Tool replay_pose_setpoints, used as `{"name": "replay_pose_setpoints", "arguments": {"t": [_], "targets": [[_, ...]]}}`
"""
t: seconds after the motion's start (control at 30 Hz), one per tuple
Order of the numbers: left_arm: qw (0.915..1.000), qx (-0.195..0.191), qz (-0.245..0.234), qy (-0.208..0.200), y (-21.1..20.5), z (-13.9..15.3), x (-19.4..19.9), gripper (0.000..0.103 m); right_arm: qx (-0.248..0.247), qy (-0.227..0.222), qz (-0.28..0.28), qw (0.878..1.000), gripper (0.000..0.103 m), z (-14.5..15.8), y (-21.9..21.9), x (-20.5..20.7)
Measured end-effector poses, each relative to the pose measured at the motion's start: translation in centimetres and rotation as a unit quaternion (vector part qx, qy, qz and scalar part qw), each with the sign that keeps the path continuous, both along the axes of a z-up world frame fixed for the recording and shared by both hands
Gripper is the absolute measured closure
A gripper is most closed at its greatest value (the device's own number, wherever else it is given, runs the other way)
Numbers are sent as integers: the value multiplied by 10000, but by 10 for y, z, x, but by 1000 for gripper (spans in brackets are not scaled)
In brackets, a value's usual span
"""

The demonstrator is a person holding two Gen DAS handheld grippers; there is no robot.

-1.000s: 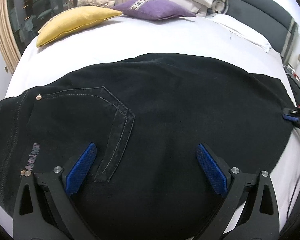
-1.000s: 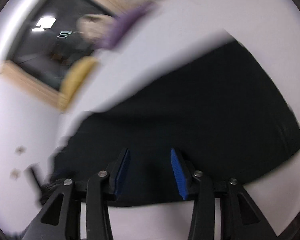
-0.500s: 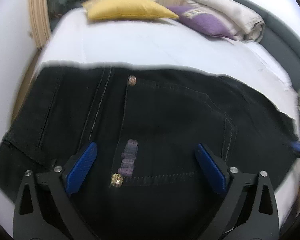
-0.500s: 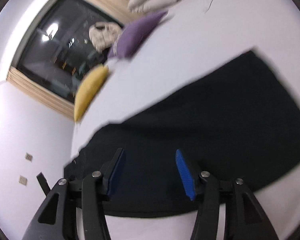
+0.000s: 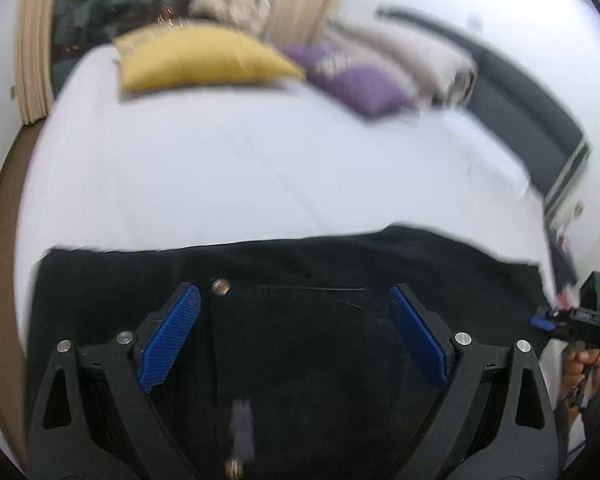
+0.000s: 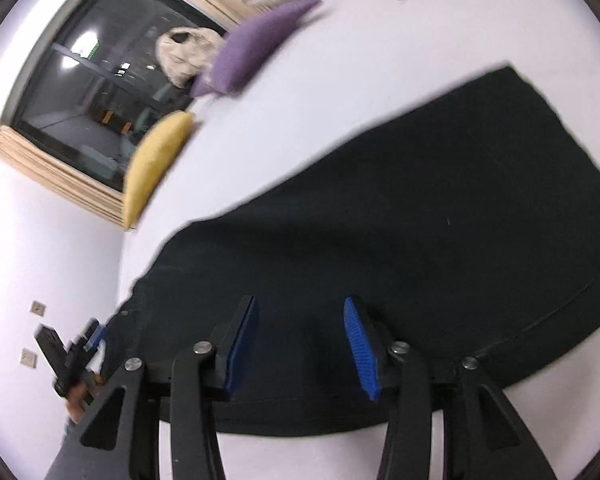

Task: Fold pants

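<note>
black pants [image 5: 300, 320] lie spread flat across the near edge of the white bed [image 5: 220, 168], waist end to the left with the rivet and pocket seam showing, leg end out to the right. the left gripper [image 5: 296, 336] hangs over the waistband, jaws wide and closing slightly, nothing pinched between them; that width reads like a line-up for a bite on the thick waist fabric. the right gripper [image 6: 300, 344] sits over the near edge further along the legs, jaws about half apart and closing, cloth beneath them but the pads not pressing it yet. one hand at each end makes sense for lifting the garment evenly into a fold. yellow pillow [image 5: 204, 56] and purple pillow [image 5: 356, 80] sit well apart at the far side, out of the way.
</note>
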State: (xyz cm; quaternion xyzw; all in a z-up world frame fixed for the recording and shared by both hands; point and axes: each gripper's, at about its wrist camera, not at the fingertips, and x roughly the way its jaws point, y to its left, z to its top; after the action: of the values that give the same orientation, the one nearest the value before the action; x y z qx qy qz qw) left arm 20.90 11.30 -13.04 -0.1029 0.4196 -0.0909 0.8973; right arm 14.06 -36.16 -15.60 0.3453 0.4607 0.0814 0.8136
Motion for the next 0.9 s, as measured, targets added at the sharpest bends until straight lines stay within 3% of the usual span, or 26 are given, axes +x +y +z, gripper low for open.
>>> {"name": "replay_pose_setpoints", "arguments": {"t": [0.07, 0.17, 0.2, 0.27, 0.4, 0.47, 0.53, 0.67, 0.73, 0.8, 0.9], "targets": [[9996, -59, -95, 276, 9, -26, 19, 8, 339, -98, -283, 9990, 73, -13, -27, -9], [9992, -294, -244, 66, 16, -32, 18, 8, 255, -73, -944, 9952, 78, -7, -73, -26], [9992, -307, -253, 49, 16, -31, 17, 8, 128, -25, -1285, 9916, 77, -3, -94, -37], [9995, -233, -190, 63, 14, -26, 12, 8, 168, 15, -1709, 9851, 63, 1, -119, -50], [9990, 104, -113, -429, -2, 3, -7, 8, 367, -360, -1720, 9838, 51, 26, -128, -97], [9988, 439, 140, -180, -6, -5, -6, 8, 424, -505, -1902, 9795, 38, 29, -129, -111], [9968, 563, 443, 362, -2, -26, 1, 10, 651, -445, -2177, 9728, 37, 25, -127, -102], [9976, 211, 662, 72, -8, -3, -22, 10, 945, -143, -2434, 9652, 37, 4, -126, -97], [9987, 91, 485, -139, -26, 13, -42, 8, 1057, 65, -2721, 9564, 37, 6, -146, -118], [9992, -22, 214, -323, -43, 24, -66, 8, 1529, 22, -2938, 9435, 36, -6, -147, -115], [9991, -294, -185, -253, -74, 23, -87, 8, 1582, -152, -2799, 9468, 36, -11, -147, -105]]}}
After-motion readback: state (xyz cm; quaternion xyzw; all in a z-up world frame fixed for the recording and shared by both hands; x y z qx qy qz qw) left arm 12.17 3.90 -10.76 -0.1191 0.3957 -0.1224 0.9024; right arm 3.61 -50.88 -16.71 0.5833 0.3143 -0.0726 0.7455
